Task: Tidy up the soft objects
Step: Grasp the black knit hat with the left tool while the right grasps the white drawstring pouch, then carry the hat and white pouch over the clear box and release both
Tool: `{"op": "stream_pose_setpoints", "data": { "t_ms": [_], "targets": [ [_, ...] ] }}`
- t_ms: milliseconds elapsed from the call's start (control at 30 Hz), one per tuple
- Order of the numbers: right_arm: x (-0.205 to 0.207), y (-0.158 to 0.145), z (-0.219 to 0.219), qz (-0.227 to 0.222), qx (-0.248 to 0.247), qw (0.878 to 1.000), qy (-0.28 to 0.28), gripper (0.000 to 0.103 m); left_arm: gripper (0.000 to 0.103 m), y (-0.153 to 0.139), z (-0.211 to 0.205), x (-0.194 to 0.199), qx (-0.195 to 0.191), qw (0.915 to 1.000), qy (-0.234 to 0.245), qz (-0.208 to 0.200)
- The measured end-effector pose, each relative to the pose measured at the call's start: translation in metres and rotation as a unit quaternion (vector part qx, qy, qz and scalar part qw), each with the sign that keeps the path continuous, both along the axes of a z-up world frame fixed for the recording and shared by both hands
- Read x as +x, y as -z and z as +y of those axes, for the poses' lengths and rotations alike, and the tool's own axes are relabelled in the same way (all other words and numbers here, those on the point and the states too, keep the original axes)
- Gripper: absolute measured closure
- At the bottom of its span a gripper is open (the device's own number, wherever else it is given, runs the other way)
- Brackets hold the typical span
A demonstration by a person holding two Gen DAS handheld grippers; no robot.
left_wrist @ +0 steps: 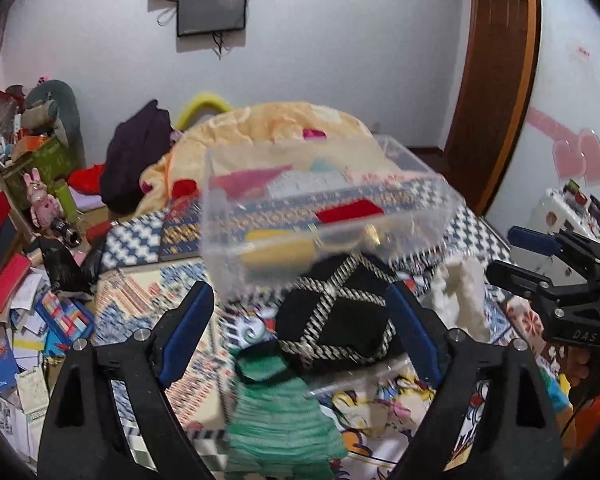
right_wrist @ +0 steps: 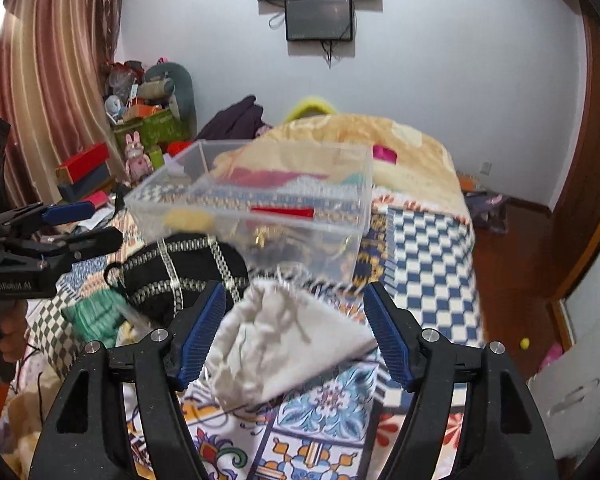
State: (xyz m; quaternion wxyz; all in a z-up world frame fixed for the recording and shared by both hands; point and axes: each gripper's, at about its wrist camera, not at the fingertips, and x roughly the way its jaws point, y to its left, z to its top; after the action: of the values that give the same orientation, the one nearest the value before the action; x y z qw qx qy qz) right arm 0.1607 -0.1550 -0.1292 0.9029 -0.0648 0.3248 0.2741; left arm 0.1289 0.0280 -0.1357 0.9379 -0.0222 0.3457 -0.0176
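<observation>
White cloth, a small drawstring pouch (right_wrist: 284,340), is seen low in the centre of the right wrist view, directly between the spread fingers of the right gripper (right_wrist: 296,334). Neither blue pad (right_wrist: 202,332) can be confirmed to be touching it, so nothing is judged to be pinched. Its long axis runs from lower left to upper right of that frame, roughly across the gap, with the gathered neck and cords near the middle. A straight closing would probably catch it across its width.

Just left of it and higher, a black purse (right_wrist: 180,268) with a silver lattice is seen, and a green knit piece (right_wrist: 92,312) beside that. Beyond them stands a clear box (right_wrist: 260,200) on the patterned bedspread (right_wrist: 428,256).

In the left wrist view the left gripper (left_wrist: 300,332) is also held wide apart, with the purse (left_wrist: 336,320) and the green piece (left_wrist: 276,412) between its fingers and the pouch (left_wrist: 460,296) off to the right, so the right gripper is judged the nearer one. Only this view shows the box's near wall lifted above the purse; only the right view shows the pouch's cords.
</observation>
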Motion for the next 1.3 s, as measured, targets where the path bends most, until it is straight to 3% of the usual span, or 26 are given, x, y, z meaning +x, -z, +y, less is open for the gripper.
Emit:
{"op": "stream_pose_setpoints", "data": {
  "t_ms": [267, 433, 500, 567, 867, 1300],
  "targets": [
    [0.006, 0.034, 0.005, 0.058, -0.009, 0.998, -0.011, 0.034, 0.011, 0.032, -0.028, 0.016, -0.003, 0.9984, 0.033, 0.045],
    [0.003, 0.042, 0.008, 0.07, -0.008, 0.997, -0.015, 0.035, 0.009, 0.043, -0.032, 0.024, -0.001, 0.9984, 0.027, 0.049],
    [0.003, 0.042, 0.008, 0.07, -0.008, 0.997, -0.013, 0.046, 0.009, 0.043, -0.031, 0.023, -0.008, 0.9988, 0.025, 0.043],
    [0.002, 0.045, 0.008, 0.078, -0.007, 0.997, -0.014, 0.061, 0.019, 0.043, -0.029, 0.023, -0.01, 0.9989, 0.025, 0.038],
    [-0.008, 0.041, 0.006, 0.068, 0.004, 0.997, -0.022, 0.09, 0.063, 0.035, -0.021, 0.01, -0.025, 0.9987, 0.032, 0.031],
    [-0.013, 0.021, -0.013, 0.044, 0.036, 0.998, -0.007, 0.095, 0.067, -0.014, -0.015, -0.014, -0.048, 0.9977, 0.045, -0.02]
  ]
}}
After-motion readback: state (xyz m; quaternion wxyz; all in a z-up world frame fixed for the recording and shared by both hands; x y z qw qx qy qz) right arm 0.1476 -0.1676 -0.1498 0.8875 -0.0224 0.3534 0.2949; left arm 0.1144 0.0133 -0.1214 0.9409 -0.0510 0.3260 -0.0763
